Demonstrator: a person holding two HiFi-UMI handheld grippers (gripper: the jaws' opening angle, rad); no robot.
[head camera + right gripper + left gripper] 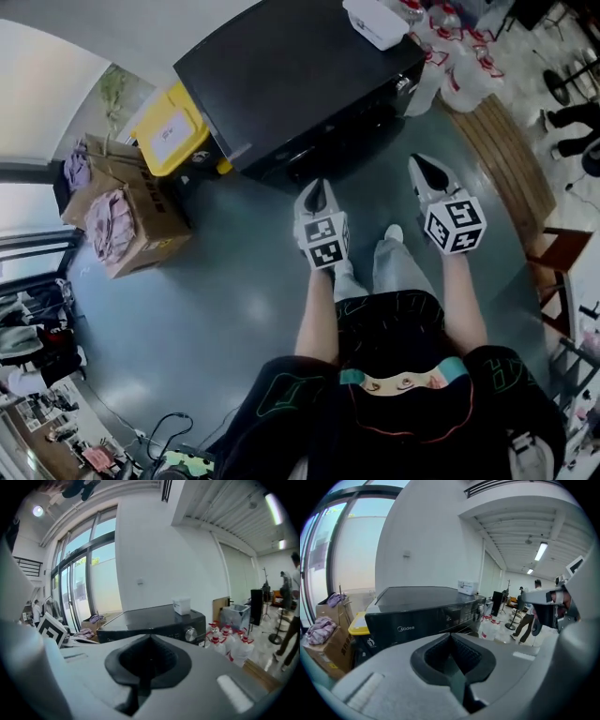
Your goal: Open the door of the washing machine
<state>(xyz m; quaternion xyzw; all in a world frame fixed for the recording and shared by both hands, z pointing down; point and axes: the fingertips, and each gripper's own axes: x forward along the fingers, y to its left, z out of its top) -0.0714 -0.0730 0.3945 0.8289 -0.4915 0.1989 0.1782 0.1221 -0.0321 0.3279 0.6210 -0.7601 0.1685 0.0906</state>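
Note:
The black washing machine stands ahead of me, seen from above, with its front face toward my grippers. My left gripper and right gripper hover side by side a short way in front of it, touching nothing. Both are shut with nothing between the jaws. In the left gripper view the washing machine shows beyond the shut left gripper. In the right gripper view the washing machine and its round knob sit past the shut right gripper. The door itself is hidden from view.
A white box rests on the machine's top. A yellow-lidded bin and a cardboard box of clothes stand to its left. Water bottles and a wooden bench lie to its right. A person's legs are below the grippers.

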